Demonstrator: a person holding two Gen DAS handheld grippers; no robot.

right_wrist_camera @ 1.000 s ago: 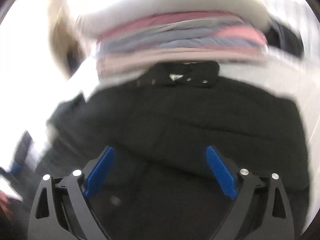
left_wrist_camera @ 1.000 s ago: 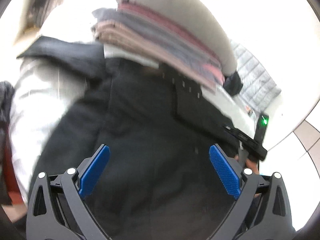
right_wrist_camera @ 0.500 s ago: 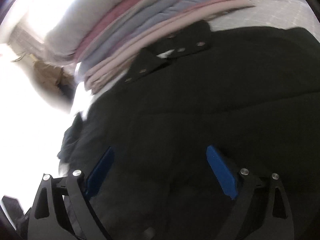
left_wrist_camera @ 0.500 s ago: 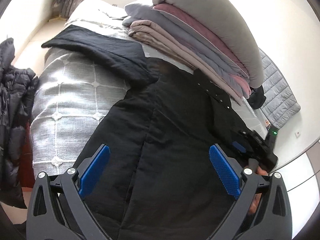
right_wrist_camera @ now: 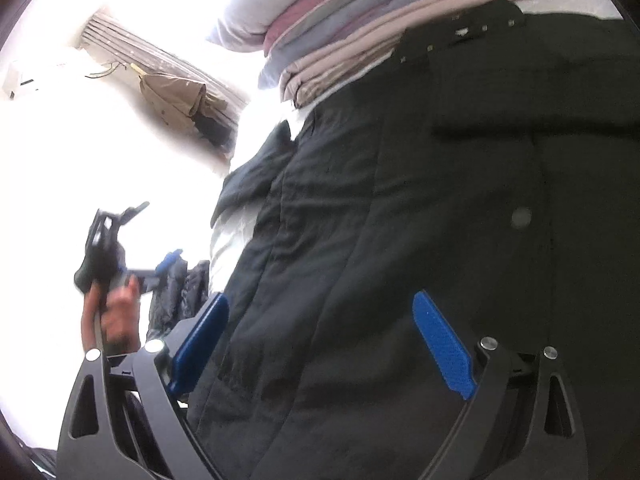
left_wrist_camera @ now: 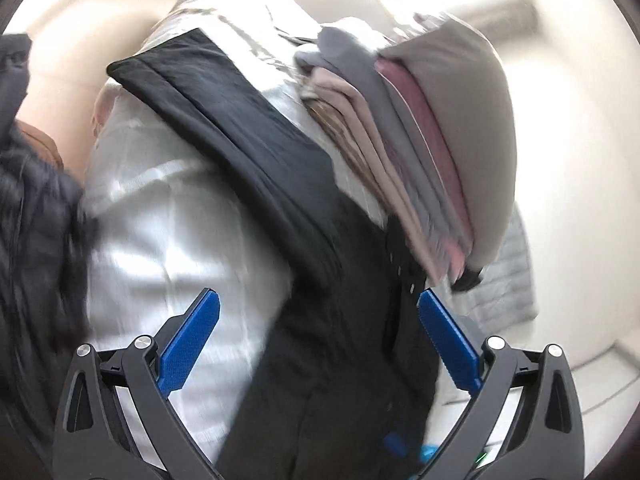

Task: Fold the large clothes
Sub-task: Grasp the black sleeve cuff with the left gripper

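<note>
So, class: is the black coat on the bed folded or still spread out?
Spread out. The black coat lies flat along the bed, one sleeve extended sideways.

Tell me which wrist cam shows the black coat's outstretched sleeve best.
Left wrist view: the sleeve runs diagonally across the pale bedspread, cuff to shoulder, though blurred. The right wrist view mostly shows the black coat body; only a dark fold at its far edge, hardly readable as a sleeve.
</note>
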